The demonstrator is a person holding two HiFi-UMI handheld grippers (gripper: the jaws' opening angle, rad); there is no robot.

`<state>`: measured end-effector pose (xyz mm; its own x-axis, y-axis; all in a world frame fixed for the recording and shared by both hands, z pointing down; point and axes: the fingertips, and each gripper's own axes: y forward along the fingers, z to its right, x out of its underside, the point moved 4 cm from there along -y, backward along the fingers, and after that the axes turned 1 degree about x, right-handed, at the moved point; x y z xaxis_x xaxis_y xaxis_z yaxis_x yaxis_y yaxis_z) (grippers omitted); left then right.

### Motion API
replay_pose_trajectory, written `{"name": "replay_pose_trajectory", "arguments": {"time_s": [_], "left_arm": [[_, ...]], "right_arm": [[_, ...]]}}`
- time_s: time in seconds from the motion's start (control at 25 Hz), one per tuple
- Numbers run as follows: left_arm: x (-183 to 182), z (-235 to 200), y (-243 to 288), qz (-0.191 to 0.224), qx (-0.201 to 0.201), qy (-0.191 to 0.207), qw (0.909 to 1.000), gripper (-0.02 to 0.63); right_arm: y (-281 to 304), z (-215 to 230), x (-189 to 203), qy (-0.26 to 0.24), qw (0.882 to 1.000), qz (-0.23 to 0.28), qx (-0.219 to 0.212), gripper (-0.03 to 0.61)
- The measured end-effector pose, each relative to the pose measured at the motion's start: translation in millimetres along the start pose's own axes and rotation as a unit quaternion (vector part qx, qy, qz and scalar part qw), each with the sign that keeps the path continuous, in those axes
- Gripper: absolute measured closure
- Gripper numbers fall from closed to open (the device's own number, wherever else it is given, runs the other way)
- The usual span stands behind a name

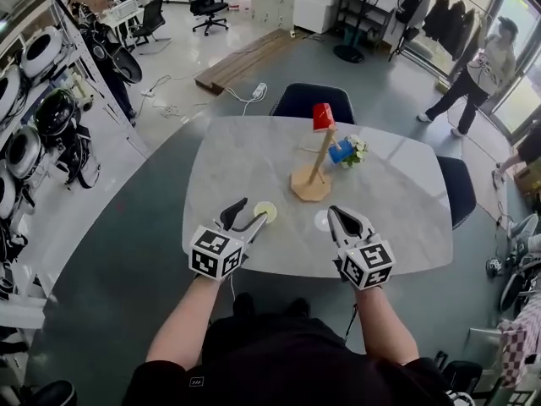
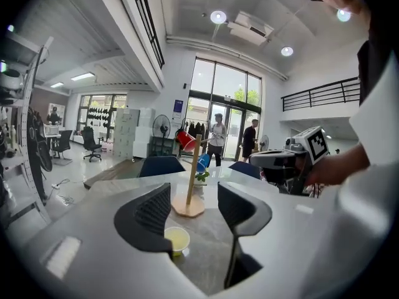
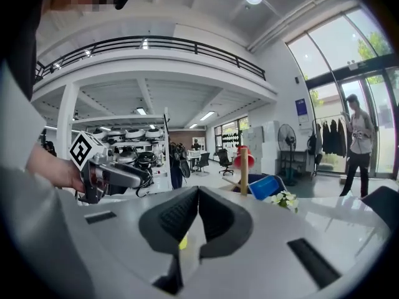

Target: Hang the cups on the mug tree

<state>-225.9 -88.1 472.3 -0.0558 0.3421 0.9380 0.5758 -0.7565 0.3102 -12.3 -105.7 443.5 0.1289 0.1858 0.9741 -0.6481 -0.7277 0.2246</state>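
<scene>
Left tool (image 1: 252,213) (image 2: 193,209): jaws apart, gripping nothing. Yellow cup (image 1: 265,211) (image 2: 176,239) upright on the tabletop (image 1: 228,163), just beside the left jaw's inner face. Right tool (image 1: 342,219) (image 3: 198,215): jaws closed together, empty. Mug tree (image 1: 312,178) mid-tabletop; red cup (image 1: 323,116) on top, blue cup (image 1: 341,150) on a side peg.

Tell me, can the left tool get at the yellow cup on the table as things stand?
Probably yes: the left tool is open, the yellow cup stands just ahead of it, close by one jaw, and nothing lies between them.
</scene>
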Motion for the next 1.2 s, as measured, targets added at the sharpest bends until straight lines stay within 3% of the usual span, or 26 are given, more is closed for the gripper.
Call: {"name": "replay_pose_trajectory", "arguments": {"time_s": [0.24,0.48,0.8,1.2], "left_arm": [[16,-32,-13,0.002,0.057,0.030,0.9979,0.383],[31,-54,-4,-0.011,0.099,0.014,0.9949,0.320],[82,-60,36,-0.037,0.130,0.003,0.9908,0.291],[141,-54,85,-0.090,0.151,0.038,0.9837,0.229]], "right_arm": [[35,-42,-2,0.013,0.999,-0.013,0.035,0.565],[48,-59,-5,0.036,0.997,-0.013,0.062,0.565],[44,-41,33,0.044,0.994,-0.042,0.086,0.565],[49,-47,83,0.096,0.989,-0.058,0.093,0.565]]}}
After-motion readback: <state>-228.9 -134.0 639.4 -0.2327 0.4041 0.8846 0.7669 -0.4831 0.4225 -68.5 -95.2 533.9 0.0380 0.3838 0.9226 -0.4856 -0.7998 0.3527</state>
